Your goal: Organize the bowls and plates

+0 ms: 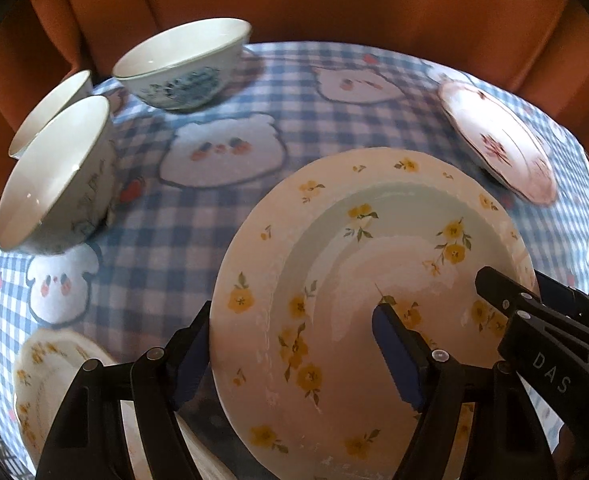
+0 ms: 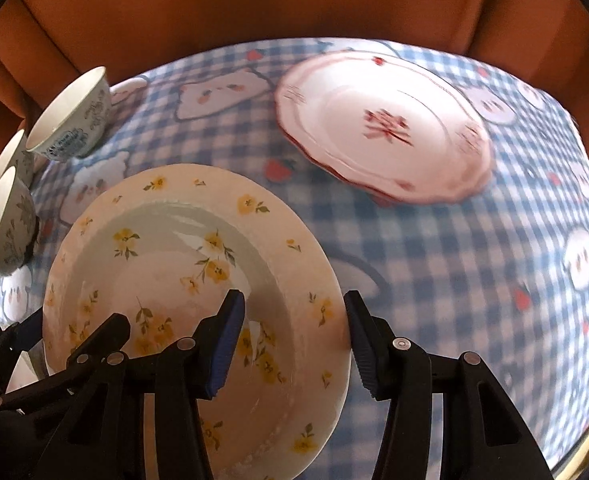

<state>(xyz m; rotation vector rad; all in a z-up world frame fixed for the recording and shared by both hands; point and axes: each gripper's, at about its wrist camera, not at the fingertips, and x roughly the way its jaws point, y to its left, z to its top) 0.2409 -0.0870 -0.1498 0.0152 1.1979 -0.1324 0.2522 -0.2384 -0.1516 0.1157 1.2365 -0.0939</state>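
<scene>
A yellow-flower plate (image 1: 334, 264) is held between both grippers, above the table. My left gripper (image 1: 290, 348) straddles its left rim, one finger under and one over the well. My right gripper (image 2: 294, 340) straddles its right rim (image 2: 318, 280) the same way. The right gripper also shows in the left wrist view (image 1: 506, 300). A second yellow-flower plate (image 1: 50, 364) lies at the near left. A pink-pattern plate (image 2: 382, 128) lies at the far right. Three bowls (image 1: 182, 64) (image 1: 54, 176) (image 1: 46, 112) stand at the far left.
The table has a blue checked cloth (image 2: 474, 260) with cartoon faces. Orange chair backs (image 1: 314, 0) stand behind the far edge. The table edge curves down at the right (image 2: 586, 400).
</scene>
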